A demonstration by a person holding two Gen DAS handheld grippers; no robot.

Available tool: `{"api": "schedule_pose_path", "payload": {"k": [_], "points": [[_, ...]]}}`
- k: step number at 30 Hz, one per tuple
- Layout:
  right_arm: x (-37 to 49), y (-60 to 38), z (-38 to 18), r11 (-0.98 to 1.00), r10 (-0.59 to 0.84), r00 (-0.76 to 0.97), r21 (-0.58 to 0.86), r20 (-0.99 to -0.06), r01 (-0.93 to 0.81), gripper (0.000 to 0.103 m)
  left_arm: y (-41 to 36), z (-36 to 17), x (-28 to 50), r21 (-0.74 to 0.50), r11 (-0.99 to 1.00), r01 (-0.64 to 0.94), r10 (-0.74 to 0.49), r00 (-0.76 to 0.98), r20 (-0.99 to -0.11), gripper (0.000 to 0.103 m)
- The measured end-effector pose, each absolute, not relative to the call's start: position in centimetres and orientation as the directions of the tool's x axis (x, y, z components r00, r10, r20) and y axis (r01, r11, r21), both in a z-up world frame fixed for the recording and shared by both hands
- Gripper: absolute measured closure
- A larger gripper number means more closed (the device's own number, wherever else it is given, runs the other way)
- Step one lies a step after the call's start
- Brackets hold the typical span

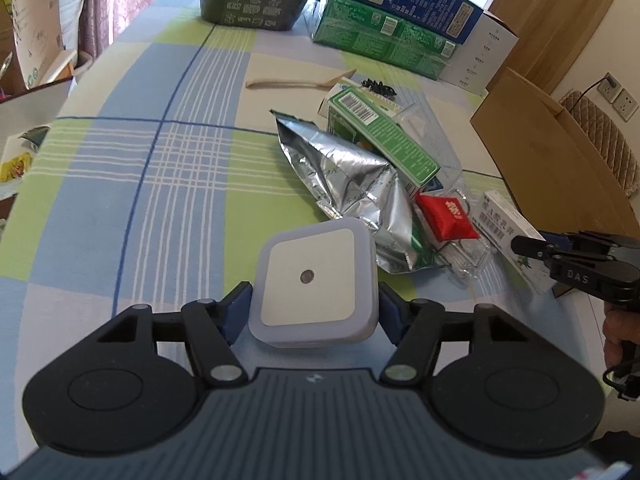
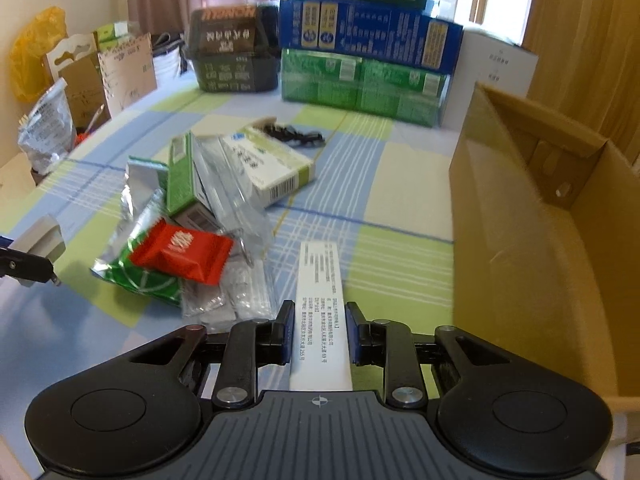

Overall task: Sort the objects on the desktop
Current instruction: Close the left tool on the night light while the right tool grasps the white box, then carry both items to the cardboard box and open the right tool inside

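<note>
White night light (image 1: 314, 284) fills the left claw (image 1: 314, 312); right claw (image 2: 318, 332) grips a Chinese-printed box (image 2: 322, 312).

One night light (image 1: 316, 280), one red sachet (image 2: 182, 255), one foil bag (image 1: 344, 176), one wooden spoon (image 1: 300, 81). Three small cartons: green (image 1: 384, 136), white (image 2: 320, 312), white-green (image 2: 268, 166). One cardboard box (image 2: 532, 216).

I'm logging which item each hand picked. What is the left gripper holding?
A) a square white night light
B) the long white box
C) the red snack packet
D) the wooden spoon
A: in the left wrist view the left gripper is shut on the square white night light; the red snack packet lies in the pile.
</note>
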State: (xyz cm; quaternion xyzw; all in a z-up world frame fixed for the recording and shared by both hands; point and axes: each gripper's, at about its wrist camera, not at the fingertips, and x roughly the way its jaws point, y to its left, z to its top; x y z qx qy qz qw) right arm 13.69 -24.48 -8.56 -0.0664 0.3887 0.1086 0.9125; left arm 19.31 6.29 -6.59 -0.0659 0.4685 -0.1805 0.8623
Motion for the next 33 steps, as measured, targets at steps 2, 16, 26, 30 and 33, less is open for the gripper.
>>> {"api": "schedule_pose_path", "payload": {"k": [2, 16, 26, 30, 33], "points": [[13.0, -24.5, -7.6, 0.967, 0.154, 0.683, -0.035, -0.714, -0.254, 0.08, 6.1, -5.7, 18.8, -0.279, 0.927, 0.249, -0.37, 0.505, -0.78, 0.042], [7.2, -29.6, 1.4, 0.984, 0.141, 0.79, -0.006, -0.597, -0.181, 0.08, 0.7, 2.3, 14.0, -0.265, 0.915, 0.306, -0.398, 0.561, -0.726, 0.042], [6.5, -38.4, 4.8, 0.999, 0.029, 0.834, -0.019, -0.551, -0.047, 0.08, -11.2, 7.0, 13.3, -0.279, 0.843, 0.46, -0.514, 0.537, -0.669, 0.042], [8.1, -41.9, 4.0, 1.0, -0.006, 0.82, -0.017, -0.573, -0.005, 0.08, -17.1, 7.7, 13.7, -0.267, 0.808, 0.525, -0.549, 0.508, -0.663, 0.042], [9.1, -43.9, 3.1, 1.0, -0.02, 0.81, -0.015, -0.586, 0.014, 0.08, -21.0, 7.7, 14.2, -0.251, 0.785, 0.566, -0.564, 0.487, -0.667, 0.042]]}}
